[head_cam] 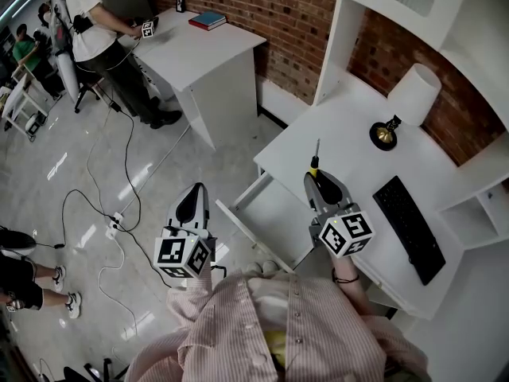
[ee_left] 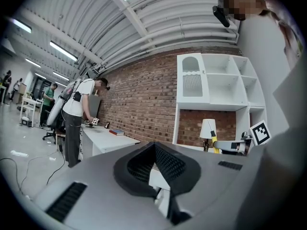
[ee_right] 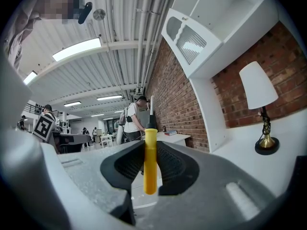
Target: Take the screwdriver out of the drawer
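Note:
A screwdriver [head_cam: 315, 164] with a yellow handle and a thin metal shaft is held upright between the jaws of my right gripper [head_cam: 318, 178], which is shut on the handle [ee_right: 150, 163]. It hangs above the white desk [head_cam: 342, 134], just beyond the open white drawer [head_cam: 274, 213]. The drawer's inside looks bare. My left gripper [head_cam: 195, 197] is off to the left over the floor, apart from the drawer, its dark pads [ee_left: 165, 164] together with nothing between them. In the left gripper view the screwdriver [ee_left: 214, 145] shows far right in my right gripper [ee_left: 235, 146].
On the desk stand a white lamp [head_cam: 409, 98] with a brass base and a black keyboard [head_cam: 408, 228]. A white shelf unit [head_cam: 413, 6] rises behind. Cables [head_cam: 119, 205] trail over the floor. At a second desk [head_cam: 199, 50] with a book [head_cam: 208, 21] stands a person [head_cam: 103, 38].

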The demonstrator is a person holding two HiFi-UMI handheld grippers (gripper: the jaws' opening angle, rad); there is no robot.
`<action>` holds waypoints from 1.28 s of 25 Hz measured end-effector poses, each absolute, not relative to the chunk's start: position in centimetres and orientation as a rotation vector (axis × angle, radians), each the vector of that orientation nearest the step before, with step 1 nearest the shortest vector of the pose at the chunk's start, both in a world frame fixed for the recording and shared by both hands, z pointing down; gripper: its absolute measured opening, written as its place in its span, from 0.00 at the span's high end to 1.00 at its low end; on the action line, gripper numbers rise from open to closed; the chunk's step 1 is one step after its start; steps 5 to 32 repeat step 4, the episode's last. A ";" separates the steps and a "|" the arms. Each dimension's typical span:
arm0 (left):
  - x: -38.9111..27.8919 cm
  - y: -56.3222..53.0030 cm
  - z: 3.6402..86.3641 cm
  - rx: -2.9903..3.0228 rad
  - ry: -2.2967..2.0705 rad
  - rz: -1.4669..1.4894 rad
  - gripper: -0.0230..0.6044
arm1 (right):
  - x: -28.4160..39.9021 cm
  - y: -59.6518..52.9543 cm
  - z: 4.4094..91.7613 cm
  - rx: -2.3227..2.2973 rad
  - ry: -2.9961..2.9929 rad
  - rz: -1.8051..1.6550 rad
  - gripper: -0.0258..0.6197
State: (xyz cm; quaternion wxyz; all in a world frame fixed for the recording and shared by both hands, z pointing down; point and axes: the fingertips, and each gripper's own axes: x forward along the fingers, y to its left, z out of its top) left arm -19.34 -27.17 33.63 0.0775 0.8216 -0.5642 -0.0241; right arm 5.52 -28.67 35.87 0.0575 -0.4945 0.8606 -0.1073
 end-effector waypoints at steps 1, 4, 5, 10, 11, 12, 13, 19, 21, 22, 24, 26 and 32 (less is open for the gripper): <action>-19.3 -27.2 33.6 2.460 -1.691 -0.072 0.97 | 5.5 -28.7 35.9 -1.501 2.611 -0.325 0.84; -19.3 -27.2 33.6 2.457 -1.691 -0.070 0.97 | 5.7 -28.8 35.8 -1.505 2.614 -0.326 0.84; -19.3 -27.2 33.6 2.457 -1.691 -0.070 0.97 | 5.7 -28.8 35.8 -1.505 2.614 -0.326 0.84; -19.3 -27.2 33.6 2.457 -1.691 -0.070 0.97 | 5.7 -28.8 35.8 -1.505 2.614 -0.326 0.84; -19.3 -27.2 33.6 2.457 -1.691 -0.070 0.97 | 5.7 -28.8 35.8 -1.505 2.614 -0.326 0.84; -19.3 -27.2 33.6 2.457 -1.691 -0.070 0.97 | 5.7 -28.8 35.8 -1.505 2.614 -0.326 0.84; -19.3 -27.2 33.6 2.457 -1.691 -0.070 0.97 | 5.7 -28.8 35.8 -1.505 2.614 -0.326 0.84; -19.3 -27.2 33.6 2.457 -1.691 -0.070 0.97 | 5.7 -28.8 35.8 -1.505 2.614 -0.326 0.84; -19.3 -27.2 33.6 2.457 -1.691 -0.070 0.97 | 5.7 -28.8 35.8 -1.505 2.614 -0.326 0.84; -19.3 -27.2 33.6 2.457 -1.691 -0.070 0.97 | 5.7 -28.8 35.8 -1.505 2.614 -0.326 0.84; -19.3 -27.2 33.6 2.457 -1.691 -0.070 0.97 | 5.7 -28.8 35.8 -1.505 2.614 -0.326 0.84; -19.3 -27.2 33.6 2.457 -1.691 -0.070 0.97 | 5.7 -28.8 35.8 -1.505 2.614 -0.326 0.84; -19.3 -27.2 33.6 2.457 -1.691 -0.070 0.97 | 5.7 -28.8 35.8 -1.505 2.614 -0.326 0.84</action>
